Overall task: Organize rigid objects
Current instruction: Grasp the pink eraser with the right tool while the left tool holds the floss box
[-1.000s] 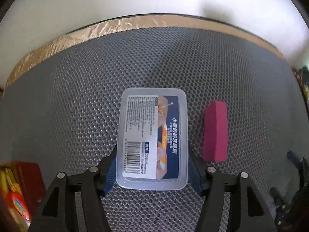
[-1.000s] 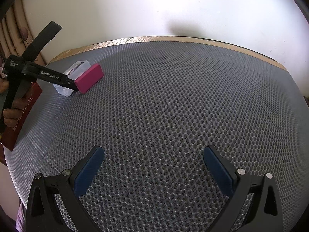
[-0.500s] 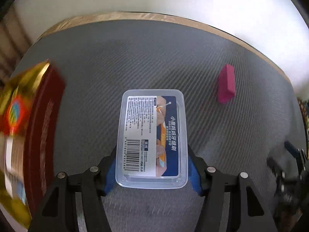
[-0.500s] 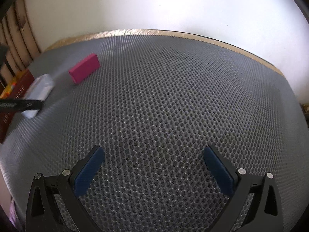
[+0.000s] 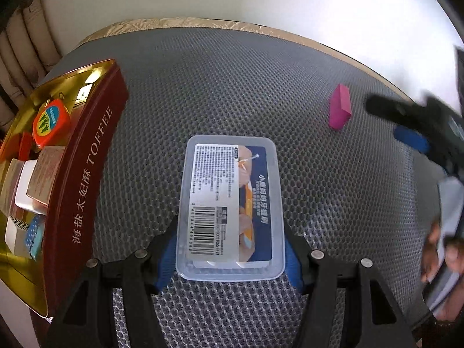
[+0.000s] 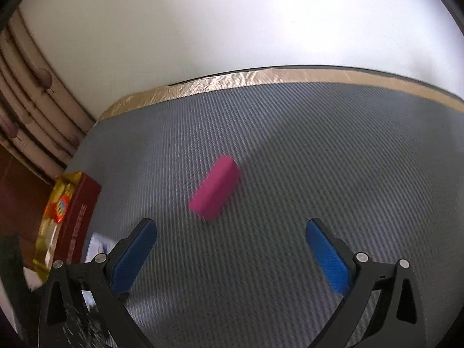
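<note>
My left gripper (image 5: 230, 246) is shut on a clear plastic box (image 5: 230, 203) with a printed label and holds it above the grey mesh mat (image 5: 232, 87). A red toffee tin (image 5: 84, 179) with a gold inside stands at the left, holding several small items. A pink block (image 5: 340, 106) lies on the mat at the far right. My right gripper (image 6: 230, 249) is open and empty, with the pink block (image 6: 216, 191) just beyond its fingers. The tin (image 6: 76, 217) shows at the left of the right wrist view.
The mat ends at a gold taped edge (image 6: 261, 78) before a white wall. The right gripper and the hand holding it show at the right of the left wrist view (image 5: 420, 121). A ribbed beige panel (image 6: 29, 101) stands at the far left.
My left gripper has carried the clear box left, toward the tin, away from the pink block. My right gripper has swung left and closer to the pink block.
</note>
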A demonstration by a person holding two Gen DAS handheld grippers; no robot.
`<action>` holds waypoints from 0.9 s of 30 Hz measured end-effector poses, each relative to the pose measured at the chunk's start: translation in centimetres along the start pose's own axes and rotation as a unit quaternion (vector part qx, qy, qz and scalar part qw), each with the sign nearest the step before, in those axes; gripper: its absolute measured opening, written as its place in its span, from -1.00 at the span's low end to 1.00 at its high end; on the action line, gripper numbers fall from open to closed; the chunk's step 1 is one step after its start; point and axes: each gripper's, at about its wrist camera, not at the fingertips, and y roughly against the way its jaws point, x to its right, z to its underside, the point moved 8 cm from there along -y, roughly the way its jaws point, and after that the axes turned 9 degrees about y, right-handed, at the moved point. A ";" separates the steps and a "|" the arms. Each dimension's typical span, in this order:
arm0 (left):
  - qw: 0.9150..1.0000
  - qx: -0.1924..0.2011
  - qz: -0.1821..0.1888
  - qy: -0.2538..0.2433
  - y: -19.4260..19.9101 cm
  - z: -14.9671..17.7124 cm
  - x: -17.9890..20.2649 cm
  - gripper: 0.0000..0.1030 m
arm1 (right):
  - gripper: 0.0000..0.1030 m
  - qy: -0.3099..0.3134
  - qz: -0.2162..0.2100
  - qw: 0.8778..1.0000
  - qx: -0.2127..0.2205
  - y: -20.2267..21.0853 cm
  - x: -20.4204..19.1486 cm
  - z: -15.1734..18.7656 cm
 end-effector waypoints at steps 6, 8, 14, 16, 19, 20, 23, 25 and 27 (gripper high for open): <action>0.999 -0.011 0.034 0.018 0.5 -0.4 -1.4 0.22 | 0.66 -0.015 0.042 0.999 -0.012 -2.3 -0.4 -1.7; 0.998 -0.017 0.049 0.033 0.7 -0.6 -1.9 0.22 | 0.28 -0.019 0.058 0.998 -0.023 -3.3 -0.3 -1.6; 0.995 -0.030 0.076 0.059 0.7 -1.0 -2.6 0.22 | -0.68 0.006 0.070 0.997 -0.035 -4.9 -1.8 -1.4; 0.995 -0.028 0.072 0.057 0.6 -1.0 -2.8 0.22 | -0.73 0.022 0.065 0.997 -0.038 -4.8 -2.3 -1.1; 0.996 -0.021 0.065 0.052 0.7 -1.0 -2.8 0.22 | -0.73 0.052 0.064 0.996 -0.030 -3.3 -2.2 0.5; 0.997 -0.019 0.063 0.051 0.6 -0.8 -2.7 0.22 | -0.73 0.061 0.063 0.996 -0.027 -2.6 -2.1 1.3; 0.998 -0.007 0.047 0.041 1.2 -0.3 -1.8 0.22 | -0.73 0.081 0.074 0.994 -0.019 -0.8 -2.0 3.9; 0.999 0.002 0.032 0.029 1.1 0.1 -1.4 0.22 | -0.73 0.073 0.068 0.995 -0.014 0.5 -1.4 5.6; 1.000 0.010 0.020 0.020 1.0 0.3 -0.9 0.22 | -0.73 0.071 0.069 0.995 -0.006 1.4 -1.1 6.7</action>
